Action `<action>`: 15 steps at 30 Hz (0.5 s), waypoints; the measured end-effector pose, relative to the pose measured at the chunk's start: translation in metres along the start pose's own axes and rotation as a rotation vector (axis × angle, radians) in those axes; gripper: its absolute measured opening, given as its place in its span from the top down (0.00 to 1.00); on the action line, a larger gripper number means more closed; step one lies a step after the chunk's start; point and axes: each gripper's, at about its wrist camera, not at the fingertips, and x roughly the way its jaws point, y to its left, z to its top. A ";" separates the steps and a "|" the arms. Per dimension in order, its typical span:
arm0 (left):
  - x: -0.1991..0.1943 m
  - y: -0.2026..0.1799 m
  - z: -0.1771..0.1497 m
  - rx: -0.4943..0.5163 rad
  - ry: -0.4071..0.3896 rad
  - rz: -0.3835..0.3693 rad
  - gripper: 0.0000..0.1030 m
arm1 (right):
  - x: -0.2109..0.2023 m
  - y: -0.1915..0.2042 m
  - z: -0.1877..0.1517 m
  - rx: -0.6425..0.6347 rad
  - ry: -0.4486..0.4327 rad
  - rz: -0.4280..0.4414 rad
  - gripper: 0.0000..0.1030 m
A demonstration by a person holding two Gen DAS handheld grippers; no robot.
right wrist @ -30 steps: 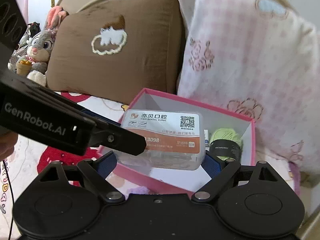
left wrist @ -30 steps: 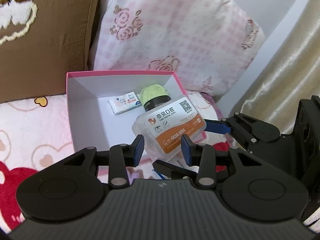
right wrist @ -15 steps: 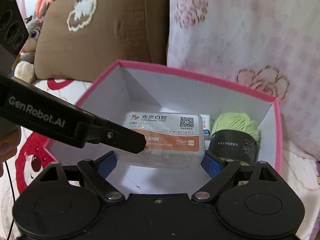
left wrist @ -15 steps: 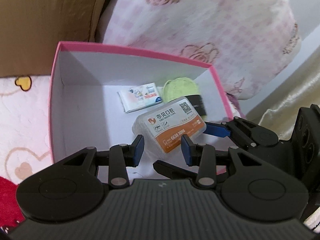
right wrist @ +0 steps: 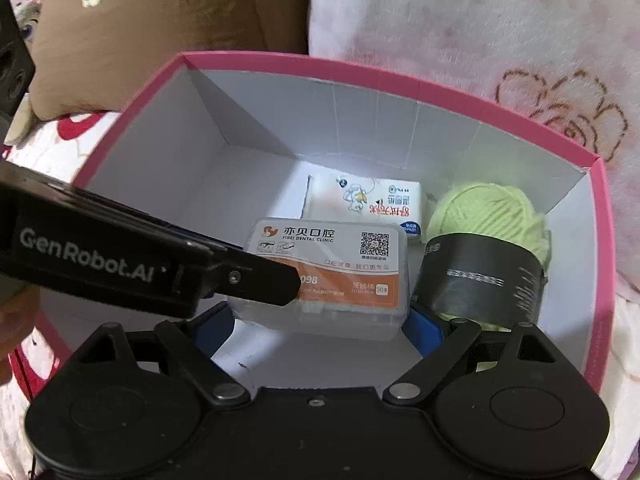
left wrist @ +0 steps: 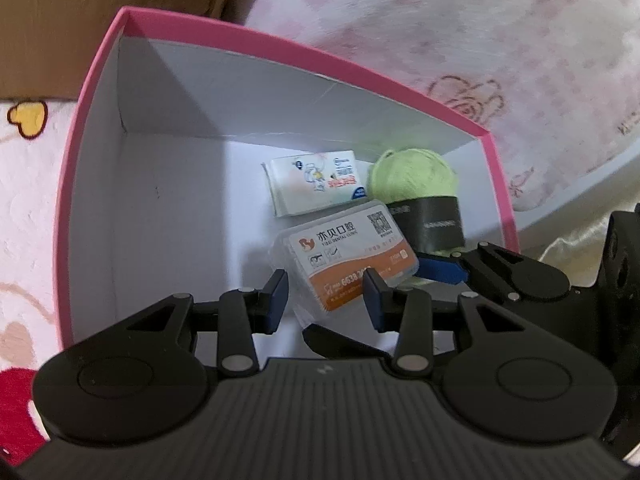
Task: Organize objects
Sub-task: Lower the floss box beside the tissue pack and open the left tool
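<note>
A clear plastic floss-pick box (right wrist: pixel 328 276) with an orange and white label is held across its ends by my right gripper (right wrist: pixel 320 328), low inside the pink box (right wrist: pixel 440 92). It also shows in the left wrist view (left wrist: pixel 344 256). My left gripper (left wrist: pixel 326 300) is open and empty, hovering just above the same plastic box, inside the pink box (left wrist: pixel 96 92). A tissue pack (left wrist: pixel 316 186) and a green yarn ball (left wrist: pixel 416 184) with a black band lie at the back right of the pink box.
The pink box stands on a bed cover with heart prints (left wrist: pixel 24 184). A brown pillow (right wrist: pixel 160 20) and a pink flowered pillow (right wrist: pixel 480 32) lean behind it. The left half of the box floor (left wrist: pixel 172 216) is bare.
Both grippers have moved forward and down into the pink box, with the floss-pick box carried in my right gripper. The left gripper stays open.
</note>
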 end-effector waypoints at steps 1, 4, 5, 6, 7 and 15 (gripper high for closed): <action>0.002 0.001 0.000 -0.014 0.002 0.003 0.62 | 0.002 0.000 0.002 -0.003 0.014 0.000 0.10; 0.010 0.000 -0.001 -0.013 0.012 0.028 0.62 | 0.008 -0.001 0.006 -0.014 0.059 0.005 0.09; 0.013 0.001 -0.001 -0.018 0.015 0.034 0.62 | 0.010 -0.002 0.007 -0.012 0.075 0.012 0.08; 0.016 0.002 -0.002 -0.026 0.014 0.037 0.62 | 0.011 -0.003 0.008 -0.009 0.089 0.020 0.08; 0.018 0.003 -0.002 -0.030 0.011 0.037 0.62 | 0.011 -0.003 0.009 -0.007 0.094 0.021 0.08; 0.023 0.001 -0.004 -0.014 -0.021 0.055 0.63 | 0.009 -0.005 0.004 -0.037 0.100 0.018 0.14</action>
